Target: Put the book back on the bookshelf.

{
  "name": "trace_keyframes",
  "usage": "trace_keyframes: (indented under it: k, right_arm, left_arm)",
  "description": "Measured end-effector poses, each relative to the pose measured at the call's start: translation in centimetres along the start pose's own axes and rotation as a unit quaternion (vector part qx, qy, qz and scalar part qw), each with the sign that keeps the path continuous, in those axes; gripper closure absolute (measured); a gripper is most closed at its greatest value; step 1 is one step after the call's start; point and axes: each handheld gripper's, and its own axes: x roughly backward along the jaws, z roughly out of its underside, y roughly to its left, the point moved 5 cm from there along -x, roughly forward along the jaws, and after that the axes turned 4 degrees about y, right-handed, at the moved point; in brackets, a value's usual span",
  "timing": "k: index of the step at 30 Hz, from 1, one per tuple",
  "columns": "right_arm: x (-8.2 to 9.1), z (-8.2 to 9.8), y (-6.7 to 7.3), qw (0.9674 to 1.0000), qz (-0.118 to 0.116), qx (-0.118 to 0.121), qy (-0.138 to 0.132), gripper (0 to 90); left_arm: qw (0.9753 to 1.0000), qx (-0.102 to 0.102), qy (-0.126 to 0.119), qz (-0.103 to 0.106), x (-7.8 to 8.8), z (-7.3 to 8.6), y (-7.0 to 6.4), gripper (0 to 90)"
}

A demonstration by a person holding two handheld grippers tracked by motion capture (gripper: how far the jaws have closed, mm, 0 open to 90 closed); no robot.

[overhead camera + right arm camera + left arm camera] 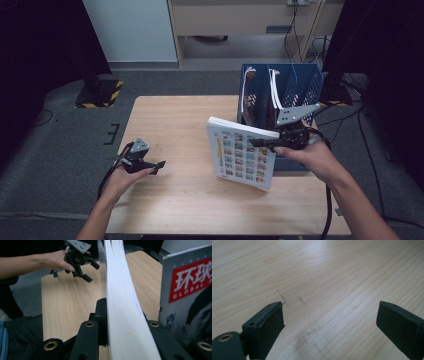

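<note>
My right gripper (261, 142) is shut on a thick book (242, 156) with a white cover of small colour pictures. It holds the book tilted above the table (175, 120), just in front of the blue file rack (300, 85). In the right gripper view the book's white page edge (122, 302) runs up between the jaws of the right gripper (120, 313). My left gripper (159, 167) hovers low over the table's left front, open, nothing between its jaws. The left gripper (329, 325) looks at bare wood (324, 270). Farther off, the left gripper (91, 272) is seen in the person's hand.
The rack stands at the table's far right and holds several white-edged books or folders (272, 87). A magazine with a red title (187, 290) stands close on the right of the held book. Dark stands and cables lie on the floor around the table.
</note>
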Motion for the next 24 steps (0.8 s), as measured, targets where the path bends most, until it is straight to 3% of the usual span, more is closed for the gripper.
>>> trace_keyframes:
  k: [14, 24]
  right_arm:
    - [4.8, 2.6, -0.7, 0.9996, 0.024, -0.013, -0.004, 74.1]
    - [7.0, 4.0, -0.8, 0.9993, 0.032, -0.019, -0.006, 74.2]
  left_arm:
    - [0.9999, -0.004, 0.003, -0.011, -0.2, -0.2, -0.2, 5.7]
    - [0.9998, -0.007, 0.01, -0.016, -0.2, 0.2, -0.3, 5.7]
